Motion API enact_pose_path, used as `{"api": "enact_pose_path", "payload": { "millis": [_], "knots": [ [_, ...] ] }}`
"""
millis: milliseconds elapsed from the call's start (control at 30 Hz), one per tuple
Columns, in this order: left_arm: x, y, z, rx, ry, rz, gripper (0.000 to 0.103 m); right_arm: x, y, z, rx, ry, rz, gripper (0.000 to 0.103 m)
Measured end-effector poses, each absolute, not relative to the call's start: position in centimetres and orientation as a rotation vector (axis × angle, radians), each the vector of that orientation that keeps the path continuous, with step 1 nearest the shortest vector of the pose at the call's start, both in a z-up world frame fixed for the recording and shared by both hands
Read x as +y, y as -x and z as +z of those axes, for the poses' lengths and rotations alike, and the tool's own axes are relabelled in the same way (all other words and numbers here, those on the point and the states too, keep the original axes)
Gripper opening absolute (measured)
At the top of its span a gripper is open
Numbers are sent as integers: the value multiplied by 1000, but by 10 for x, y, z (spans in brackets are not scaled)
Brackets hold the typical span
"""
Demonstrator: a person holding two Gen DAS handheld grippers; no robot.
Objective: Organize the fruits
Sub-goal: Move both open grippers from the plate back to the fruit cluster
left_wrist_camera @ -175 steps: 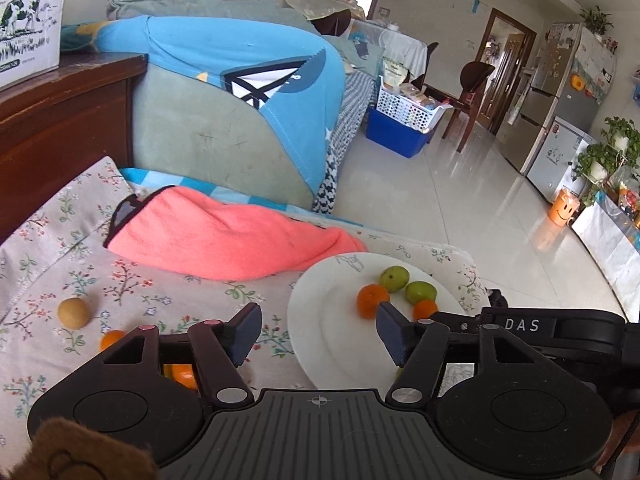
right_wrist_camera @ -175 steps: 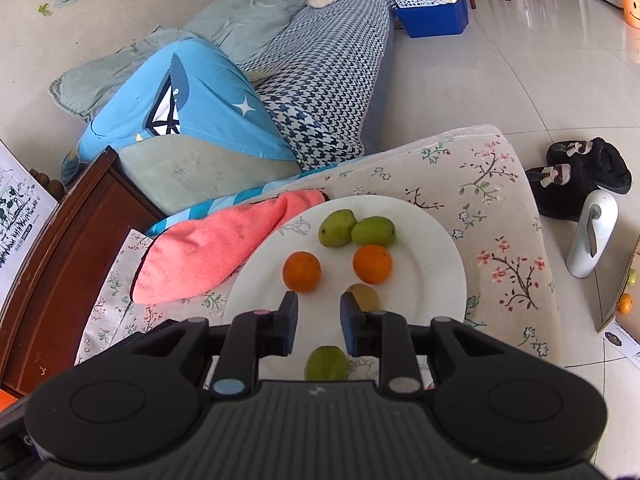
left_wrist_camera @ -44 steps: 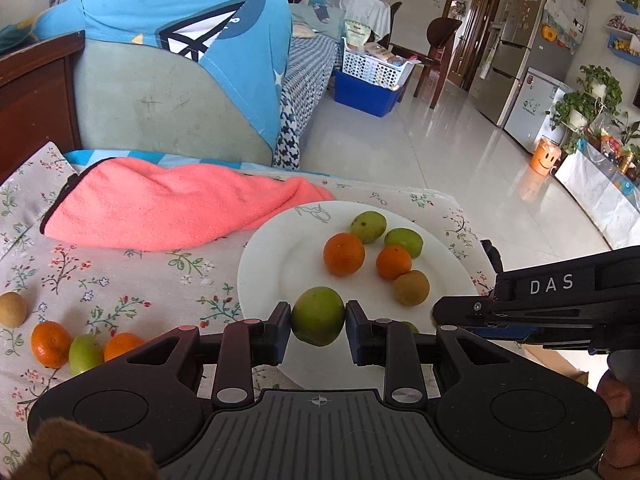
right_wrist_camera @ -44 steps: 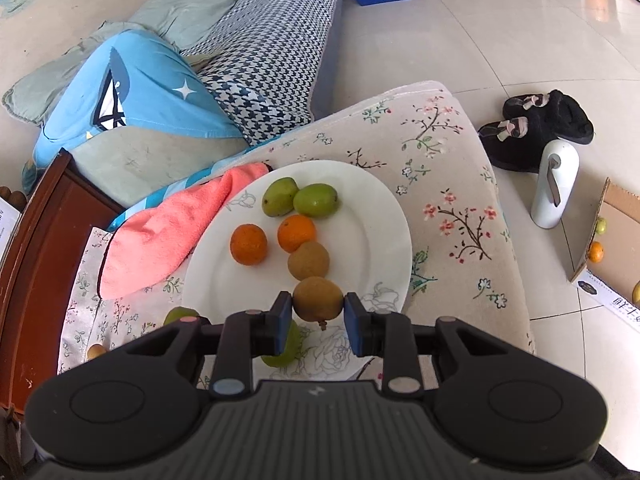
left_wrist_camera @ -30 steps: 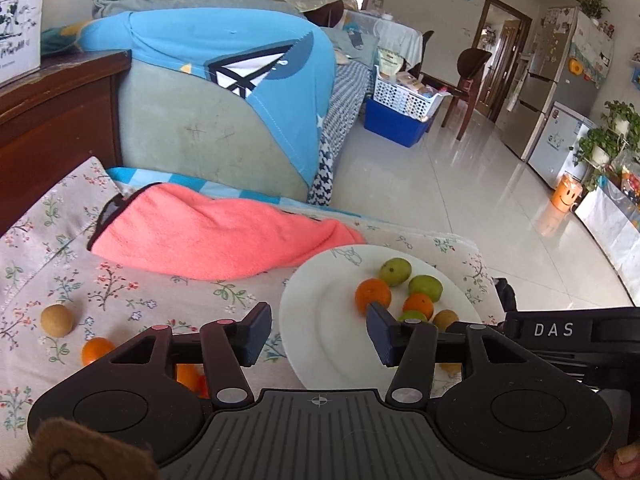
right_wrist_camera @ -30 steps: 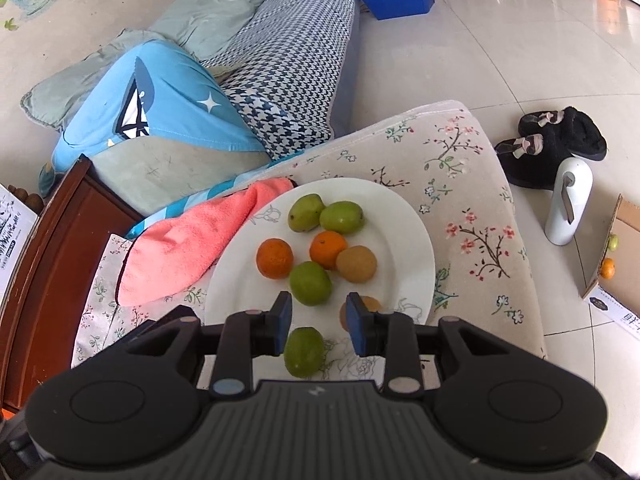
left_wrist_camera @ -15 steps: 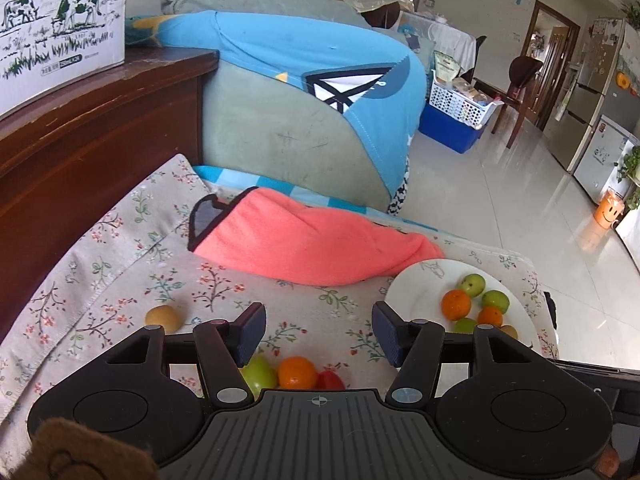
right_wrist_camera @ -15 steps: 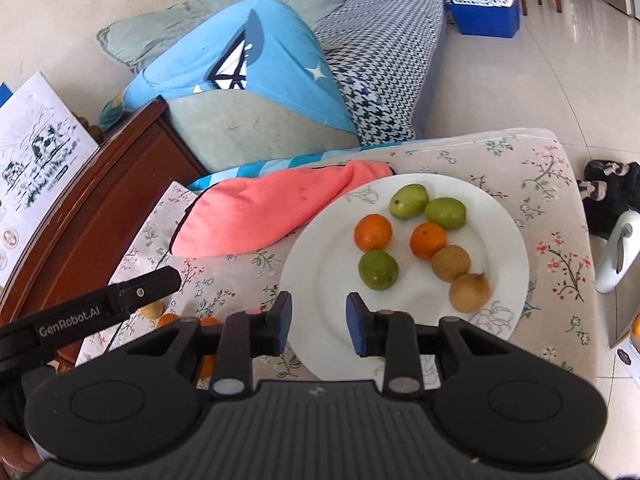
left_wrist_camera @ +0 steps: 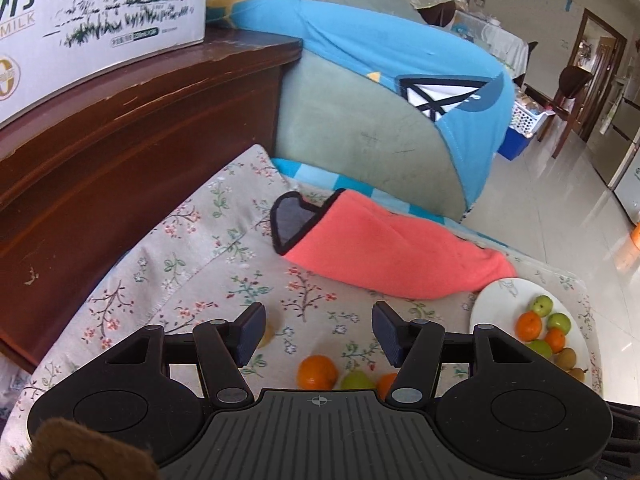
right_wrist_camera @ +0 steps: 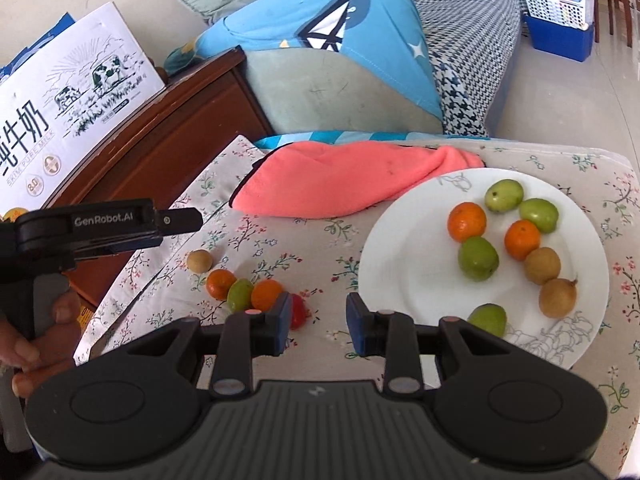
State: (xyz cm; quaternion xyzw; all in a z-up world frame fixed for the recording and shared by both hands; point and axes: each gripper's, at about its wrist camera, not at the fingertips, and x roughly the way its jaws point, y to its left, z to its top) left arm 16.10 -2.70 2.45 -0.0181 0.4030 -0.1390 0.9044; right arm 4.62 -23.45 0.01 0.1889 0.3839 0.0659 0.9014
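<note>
A white plate [right_wrist_camera: 416, 288] at the right of the floral cloth holds several green, orange and brown fruits; it also shows in the left wrist view [left_wrist_camera: 486, 300]. Loose fruits lie left of it: a brown one [right_wrist_camera: 199, 261], two oranges [right_wrist_camera: 220, 283] [right_wrist_camera: 266, 294], a green one [right_wrist_camera: 240, 295] and a red one [right_wrist_camera: 298, 316]. My left gripper [left_wrist_camera: 318, 330] is open and empty, above the loose orange [left_wrist_camera: 317, 372] and green fruit [left_wrist_camera: 356, 381]. My right gripper [right_wrist_camera: 318, 322] is open and empty, between the loose fruits and the plate.
A pink cloth [right_wrist_camera: 344, 178] lies behind the plate. A dark wooden cabinet [left_wrist_camera: 120, 136] with a milk carton [right_wrist_camera: 68, 96] stands at the left. A sofa with a blue cover [right_wrist_camera: 320, 40] is behind. Tiled floor lies to the right.
Both grippers have let go of their fruit onto the plate and swung left toward the loose fruits. The right gripper's jaws have opened wider.
</note>
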Motion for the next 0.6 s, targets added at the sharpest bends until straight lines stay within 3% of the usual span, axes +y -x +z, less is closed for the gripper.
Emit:
{"api": "enact_pose_path", "payload": {
  "millis": [600],
  "knots": [
    [-6, -207, -25, 979, 97, -159, 58, -211, -74, -26, 848, -195, 234, 32]
  ]
}}
